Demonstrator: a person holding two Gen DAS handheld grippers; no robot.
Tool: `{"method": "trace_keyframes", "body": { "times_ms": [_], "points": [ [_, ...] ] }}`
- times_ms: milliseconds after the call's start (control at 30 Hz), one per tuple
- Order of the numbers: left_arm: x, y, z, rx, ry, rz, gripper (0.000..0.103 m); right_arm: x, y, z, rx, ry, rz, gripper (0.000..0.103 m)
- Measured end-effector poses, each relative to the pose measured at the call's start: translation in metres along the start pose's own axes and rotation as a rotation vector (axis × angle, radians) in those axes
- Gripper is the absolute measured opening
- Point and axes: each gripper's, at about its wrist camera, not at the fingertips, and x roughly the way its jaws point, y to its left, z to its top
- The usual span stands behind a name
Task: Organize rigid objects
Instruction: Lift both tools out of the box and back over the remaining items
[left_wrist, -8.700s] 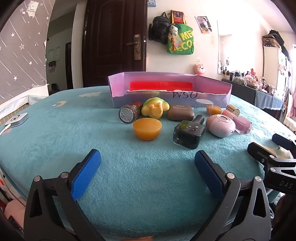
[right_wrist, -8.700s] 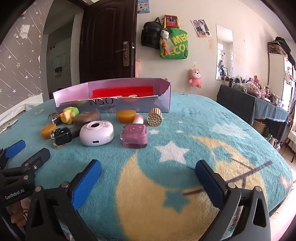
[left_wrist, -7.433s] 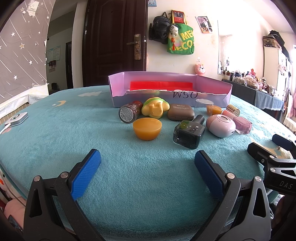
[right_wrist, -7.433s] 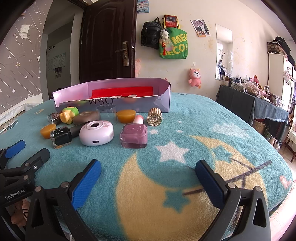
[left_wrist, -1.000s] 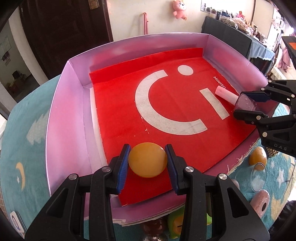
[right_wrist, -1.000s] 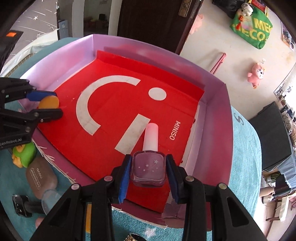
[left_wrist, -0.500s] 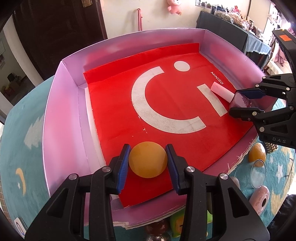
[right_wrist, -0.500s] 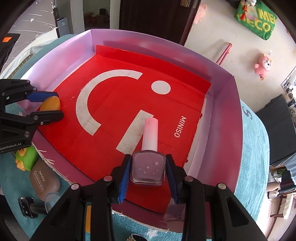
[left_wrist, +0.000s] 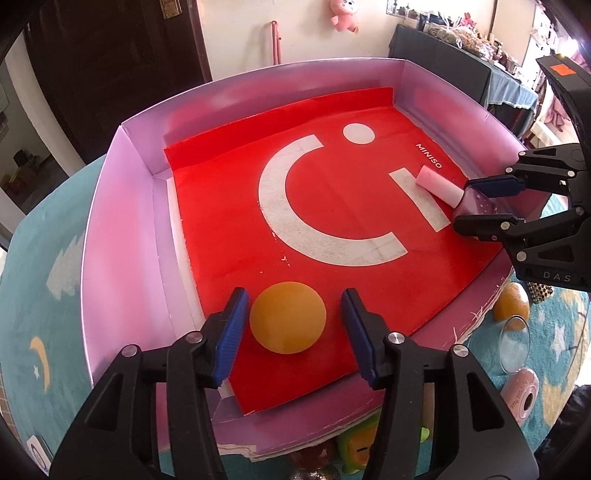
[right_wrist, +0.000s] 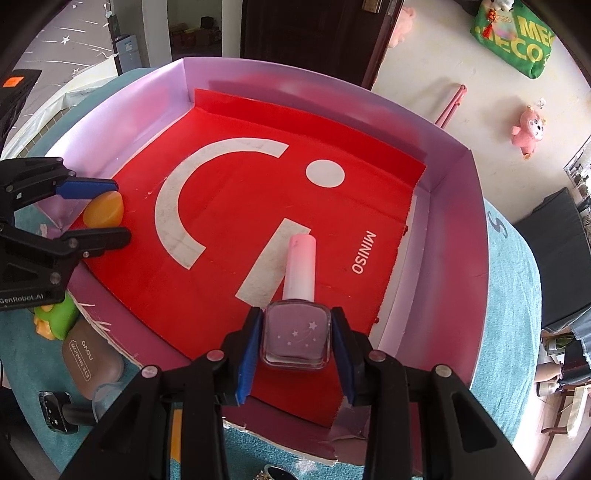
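A pink-walled box (left_wrist: 122, 206) with a red floor lies below both grippers. My left gripper (left_wrist: 291, 325) is open; an orange dome-shaped object (left_wrist: 287, 322) lies on the red floor between its fingers, clear of both pads. It also shows in the right wrist view (right_wrist: 104, 211). My right gripper (right_wrist: 295, 343) holds a pink-capped nail polish bottle (right_wrist: 295, 339) low over the floor at the box's right side, with small gaps at the pads. The bottle also shows in the left wrist view (left_wrist: 476, 197).
On the teal blanket (left_wrist: 48, 258) outside the near wall lie a green-yellow toy (right_wrist: 55, 317), a brown case (right_wrist: 90, 358), a black bottle (right_wrist: 55, 410), an orange piece (left_wrist: 511, 306), a clear lid (left_wrist: 513, 345) and a pink round device (left_wrist: 522, 397).
My left gripper has opened and let go of the orange dome, which now rests on the box floor. My right gripper has lowered the nail polish bottle and its jaws have eased apart.
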Motion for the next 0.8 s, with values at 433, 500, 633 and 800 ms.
{"method": "trace_keyframes", "body": {
  "times_ms": [433,500,633,800],
  "points": [
    [-0.029,-0.004,-0.003,-0.036,-0.088,-0.039,0.067,-0.013,0.003,-0.001,0.021,-0.031,0.031,0.052],
    [-0.040,-0.005,-0.005,-0.046,-0.118,-0.035,0.071,-0.023,0.004,-0.003,0.022,-0.052,0.033,0.057],
    [-0.063,-0.008,-0.010,-0.061,-0.186,-0.037,0.073,-0.048,0.005,-0.005,0.035,-0.107,0.033,0.061],
    [-0.098,-0.016,-0.022,-0.083,-0.285,-0.025,0.079,-0.089,0.012,-0.013,0.051,-0.201,0.039,0.072]
  ]
}}
